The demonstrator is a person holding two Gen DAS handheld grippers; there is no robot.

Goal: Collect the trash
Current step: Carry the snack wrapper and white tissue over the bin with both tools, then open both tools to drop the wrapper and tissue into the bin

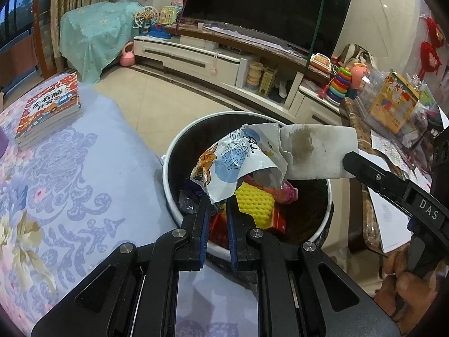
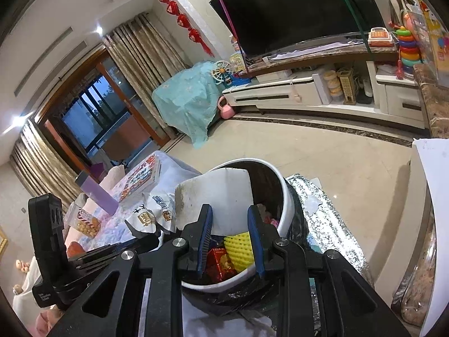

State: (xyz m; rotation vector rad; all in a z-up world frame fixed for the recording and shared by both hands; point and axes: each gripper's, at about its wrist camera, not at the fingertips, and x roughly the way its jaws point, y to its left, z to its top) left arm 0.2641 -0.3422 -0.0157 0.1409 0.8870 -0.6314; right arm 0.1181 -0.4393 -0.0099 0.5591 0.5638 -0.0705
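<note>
Both pieces of trash hang over the bin, ready to drop.

Your left hand-held gripper (image 1: pixel 218 200) pinches the crumpled snack wrapper (image 1: pixel 230 160) by its lower corner, so the wrapper stands above the open mouth of the white-rimmed trash bin (image 1: pixel 168 168) rather than over the flowered cloth of the table (image 1: pixel 70 168) beside it. Your right hand-held gripper (image 2: pixel 230 210) clamps the stained white foam piece (image 2: pixel 221 193) by its edge, jaws pressed onto it, holding it over the same bin. You hold both by their edges, I judge, so a simple release lets them fall among the yellow sponge (image 1: pixel 254 205) and red packet (image 2: pixel 220 264) already inside.
</note>
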